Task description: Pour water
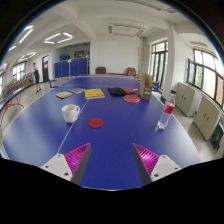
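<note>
Blue counter (110, 140) in bright room | my fingers (110, 157) apart, empty | bottle (167, 113) toward right edge, white cup (70, 113) toward left | risk: off-centre grab could tip bottle, spilling

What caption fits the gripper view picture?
Open gripper hovers over a blue table, white mug and water bottle ahead.

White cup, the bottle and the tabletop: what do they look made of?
White cup: opaque, glossy, likely ceramic or plastic. Bottle: see-through body, red label, probably plastic. Tabletop: smooth blue laminate look with a faint sheen. The gripper is open, its fingers short of all three.
</note>
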### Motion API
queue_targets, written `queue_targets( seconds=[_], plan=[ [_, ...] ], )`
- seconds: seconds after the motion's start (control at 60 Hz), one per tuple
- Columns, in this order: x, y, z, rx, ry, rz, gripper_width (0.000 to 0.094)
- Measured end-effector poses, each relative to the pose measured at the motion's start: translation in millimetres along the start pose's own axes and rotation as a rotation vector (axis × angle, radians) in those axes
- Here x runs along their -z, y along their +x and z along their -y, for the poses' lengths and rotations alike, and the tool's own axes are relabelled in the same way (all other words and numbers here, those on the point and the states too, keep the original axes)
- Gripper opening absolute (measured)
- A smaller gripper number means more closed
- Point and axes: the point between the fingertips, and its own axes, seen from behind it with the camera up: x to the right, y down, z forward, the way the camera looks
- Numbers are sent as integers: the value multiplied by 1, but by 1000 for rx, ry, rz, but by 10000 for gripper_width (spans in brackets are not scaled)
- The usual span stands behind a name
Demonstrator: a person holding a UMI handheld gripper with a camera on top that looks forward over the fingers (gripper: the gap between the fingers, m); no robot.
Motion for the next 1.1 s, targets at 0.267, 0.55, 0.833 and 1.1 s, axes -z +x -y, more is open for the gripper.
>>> queue_targets(
  seconds=[0.267, 0.55, 0.833, 1.1],
  plan=[
    [-106, 201, -9, -43, 20, -78, 839],
    [-227, 316, 66, -74, 166, -144, 837],
    [-285, 333, 104, -57, 282, -155, 508],
    [-280, 333, 104, -62, 324, -223, 317]
  ],
)
